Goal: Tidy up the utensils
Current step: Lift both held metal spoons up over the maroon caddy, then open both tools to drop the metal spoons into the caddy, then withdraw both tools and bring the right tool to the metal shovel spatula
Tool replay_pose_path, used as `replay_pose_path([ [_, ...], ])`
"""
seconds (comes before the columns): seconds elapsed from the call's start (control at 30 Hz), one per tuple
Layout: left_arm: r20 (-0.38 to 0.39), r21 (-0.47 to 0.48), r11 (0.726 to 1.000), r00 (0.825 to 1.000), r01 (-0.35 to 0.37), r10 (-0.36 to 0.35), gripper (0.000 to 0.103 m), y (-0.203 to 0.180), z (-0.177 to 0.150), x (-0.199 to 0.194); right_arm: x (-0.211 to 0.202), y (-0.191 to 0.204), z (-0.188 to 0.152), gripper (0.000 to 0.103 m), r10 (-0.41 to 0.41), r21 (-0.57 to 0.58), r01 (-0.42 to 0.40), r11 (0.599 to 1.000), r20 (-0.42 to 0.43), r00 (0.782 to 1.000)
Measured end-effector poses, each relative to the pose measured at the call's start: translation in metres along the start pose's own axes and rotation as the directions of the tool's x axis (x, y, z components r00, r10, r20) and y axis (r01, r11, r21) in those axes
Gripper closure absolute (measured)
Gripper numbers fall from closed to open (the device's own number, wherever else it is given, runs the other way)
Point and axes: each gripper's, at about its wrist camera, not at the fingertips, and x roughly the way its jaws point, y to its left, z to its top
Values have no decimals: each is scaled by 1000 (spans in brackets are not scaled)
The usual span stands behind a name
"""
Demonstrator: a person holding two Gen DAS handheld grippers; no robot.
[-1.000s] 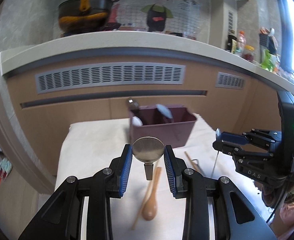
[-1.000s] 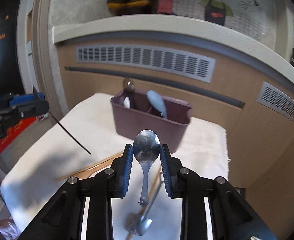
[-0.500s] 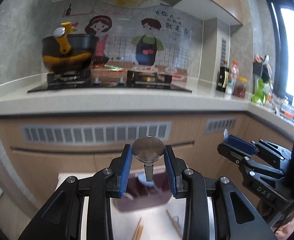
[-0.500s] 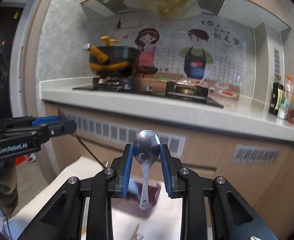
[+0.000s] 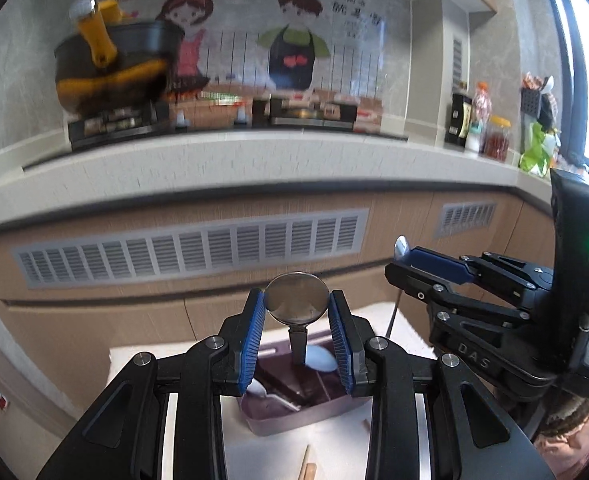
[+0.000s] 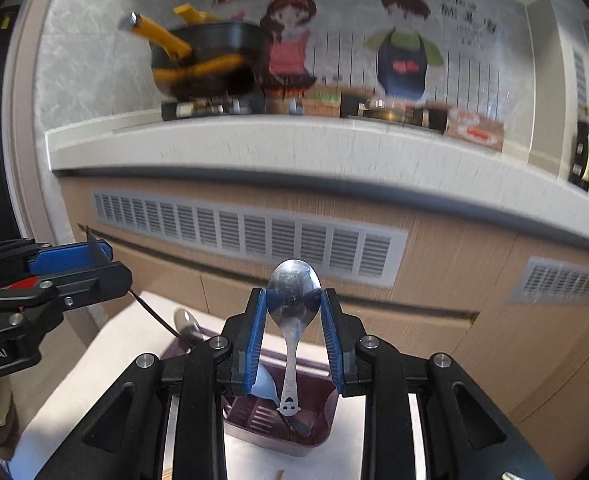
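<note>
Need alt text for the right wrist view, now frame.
The right gripper clamps a metal spoon by its bowl, handle hanging down over a maroon utensil caddy on a white-covered table. The left gripper enters at left; a kitchen counter runs behind.

Both wrist cameras look forward along their own jaws from just above the purple utensil holder, facing the kitchen counter, which both views share, the left view also catching the right gripper.
</note>
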Motion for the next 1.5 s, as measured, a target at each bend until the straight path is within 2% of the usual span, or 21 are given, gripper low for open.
replay_pose_path([
  [0.23,-106,-43,999,994,21,-25,69,12,-23,47,38,-7,-25,77,28,39,-25,999,-91,995],
  [0.5,-208,-71,997,977,43,-57,68,14,-59,86,73,-5,-62,75,46,23,-42,999,-196,979],
  [0.57,-225,-92,994,972,51,-71,59,16,-65,92,74,-5,-68,68,32,17,-29,999,-196,980],
  [0.6,-230,-100,994,971,47,-69,49,17,-67,93,72,-5,-69,67,21,13,-19,1000,-190,981],
  [0.7,-200,-106,994,978,39,-60,46,18,-68,86,58,-4,-68,59,-1,-7,0,1000,-159,987],
  [0.77,-164,-112,993,985,42,-61,45,19,-65,73,41,-3,-67,50,-29,-27,26,999,-123,992],
  [0.9,-108,-115,993,993,24,-36,37,21,-62,43,9,-3,-67,46,-53,-39,50,998,-85,995],
  [1.1,-74,-66,997,996,-45,40,24,16,-84,-3,-37,-2,-91,37,-68,-50,63,997,-95,993],
  [1.17,-72,-52,995,994,-80,76,20,17,-99,-16,-48,2,-107,30,-71,-69,63,996,-121,990],
  [1.33,-154,-77,992,984,-102,89,19,22,-151,-34,-63,15,-162,28,-107,-156,73,985,-217,970],
  [1.5,-255,-115,988,965,-101,69,19,19,-203,-37,-66,17,-217,28,-137,-185,78,980,-332,933],
])
